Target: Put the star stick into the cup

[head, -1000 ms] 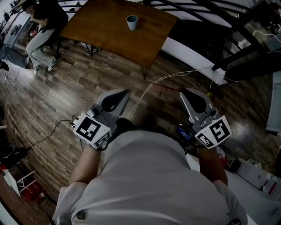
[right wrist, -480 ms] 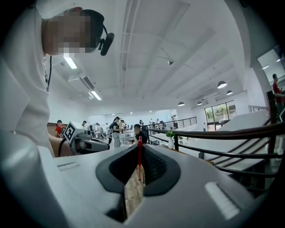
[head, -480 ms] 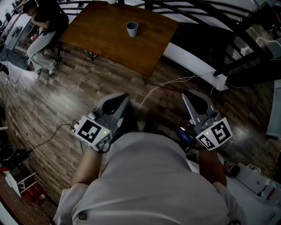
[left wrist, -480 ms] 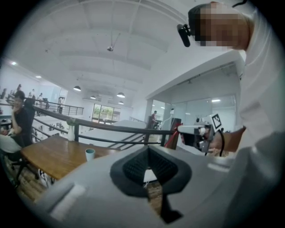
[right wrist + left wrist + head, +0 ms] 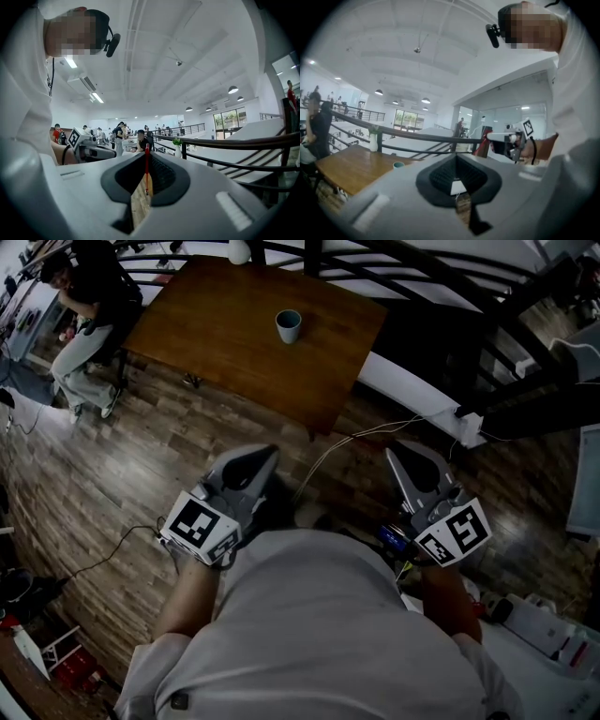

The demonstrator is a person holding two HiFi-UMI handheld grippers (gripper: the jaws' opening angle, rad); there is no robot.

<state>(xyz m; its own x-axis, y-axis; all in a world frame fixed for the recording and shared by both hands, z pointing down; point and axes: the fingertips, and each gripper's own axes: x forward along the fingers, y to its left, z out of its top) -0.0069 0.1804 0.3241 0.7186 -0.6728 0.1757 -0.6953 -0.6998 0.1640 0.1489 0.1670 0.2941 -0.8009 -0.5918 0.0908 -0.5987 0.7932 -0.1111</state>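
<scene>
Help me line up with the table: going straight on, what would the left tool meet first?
Likely the black railing; the table and cup lie left of the left tool's line. Depth is unclear.

The head camera looks steeply down from above the person's shoulders, with the floor near and the table [image 5: 234, 343] and cup [image 5: 288, 326] far ahead. Each gripper camera sits low, close behind its own jaws, looking out level. The one on the left gripper [image 5: 255, 457] faces far and rightward, sharing table and cup with the head view (small, at its left). The one on the right gripper [image 5: 412, 454] faces leftward. Each catches the other gripper.
</scene>
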